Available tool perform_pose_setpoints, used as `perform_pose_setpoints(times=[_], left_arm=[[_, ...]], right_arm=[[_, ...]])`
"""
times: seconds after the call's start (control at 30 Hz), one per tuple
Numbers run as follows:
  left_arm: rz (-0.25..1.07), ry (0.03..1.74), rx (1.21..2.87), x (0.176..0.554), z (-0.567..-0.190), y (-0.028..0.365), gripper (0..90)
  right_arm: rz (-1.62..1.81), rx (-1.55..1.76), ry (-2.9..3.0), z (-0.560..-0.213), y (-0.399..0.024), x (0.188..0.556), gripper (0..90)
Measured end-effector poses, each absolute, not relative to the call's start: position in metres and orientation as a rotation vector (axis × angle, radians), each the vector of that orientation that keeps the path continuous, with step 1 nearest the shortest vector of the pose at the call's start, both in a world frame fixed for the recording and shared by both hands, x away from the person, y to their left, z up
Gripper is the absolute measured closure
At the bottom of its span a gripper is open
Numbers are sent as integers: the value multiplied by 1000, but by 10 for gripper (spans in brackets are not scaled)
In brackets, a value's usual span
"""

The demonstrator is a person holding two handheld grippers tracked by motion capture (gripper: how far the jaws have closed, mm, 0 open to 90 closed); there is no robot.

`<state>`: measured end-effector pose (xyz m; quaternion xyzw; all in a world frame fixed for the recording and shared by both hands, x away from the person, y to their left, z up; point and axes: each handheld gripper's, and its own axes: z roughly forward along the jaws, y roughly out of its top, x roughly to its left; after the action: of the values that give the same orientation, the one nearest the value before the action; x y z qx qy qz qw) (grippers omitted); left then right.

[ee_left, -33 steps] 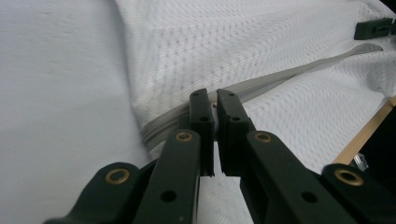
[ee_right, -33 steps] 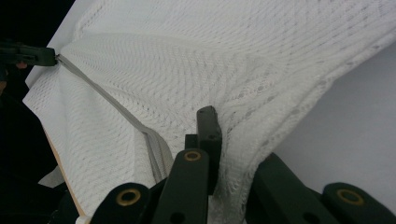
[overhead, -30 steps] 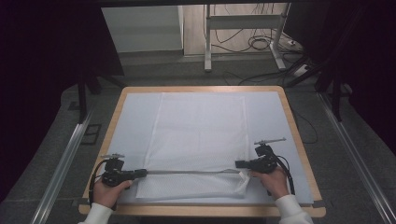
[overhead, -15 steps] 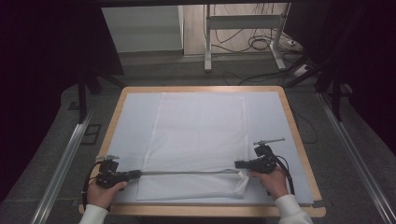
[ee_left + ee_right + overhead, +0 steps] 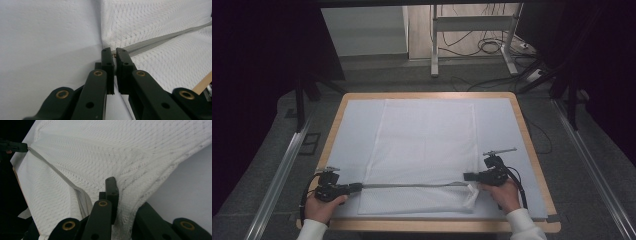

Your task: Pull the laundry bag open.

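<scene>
While pinched shut | left hand-held gripper [image 5: 357, 187] on white mesh cloth [image 5: 424, 145] edge | right hand-held gripper [image 5: 468, 176] clamped on same cloth, stretched taut above counter [image 5: 532, 150]

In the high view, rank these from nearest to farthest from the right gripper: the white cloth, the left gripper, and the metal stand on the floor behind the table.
1. white cloth: clamped at its near right corner in the jaws of the right gripper.
2. left gripper: across the table at the near left, holding the cloth's other corner.
3. metal stand: on the floor beyond the table's far edge.
</scene>
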<state>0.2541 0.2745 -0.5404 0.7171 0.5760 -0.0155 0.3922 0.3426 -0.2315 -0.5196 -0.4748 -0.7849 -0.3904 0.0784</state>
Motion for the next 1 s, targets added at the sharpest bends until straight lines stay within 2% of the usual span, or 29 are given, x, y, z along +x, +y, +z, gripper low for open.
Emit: perform_pose_setpoints(times=[0.17, 0.23, 0.43, 0.57, 0.77, 1.0], left_arm=[[-29, 1448, 1827, 253, -540, 272, 853], [-1, 1445, 1818, 251, -537, 272, 811], [134, 1410, 1739, 246, -516, 273, 550], [197, 1387, 1772, 250, -509, 263, 487], [250, 1319, 1822, 262, -497, 238, 421], [250, 1283, 1832, 272, -496, 229, 393]], right_arm=[[-1172, -1425, -2361, -518, -231, 342, 871], [-1168, -1431, -2378, -517, -231, 341, 768], [-1237, -1471, -2458, -505, -235, 335, 479], [-1306, -1528, -2473, -497, -246, 329, 362], [-1391, -1585, -2515, -488, -270, 321, 297], [-1465, -1583, -2601, -485, -285, 319, 279]])
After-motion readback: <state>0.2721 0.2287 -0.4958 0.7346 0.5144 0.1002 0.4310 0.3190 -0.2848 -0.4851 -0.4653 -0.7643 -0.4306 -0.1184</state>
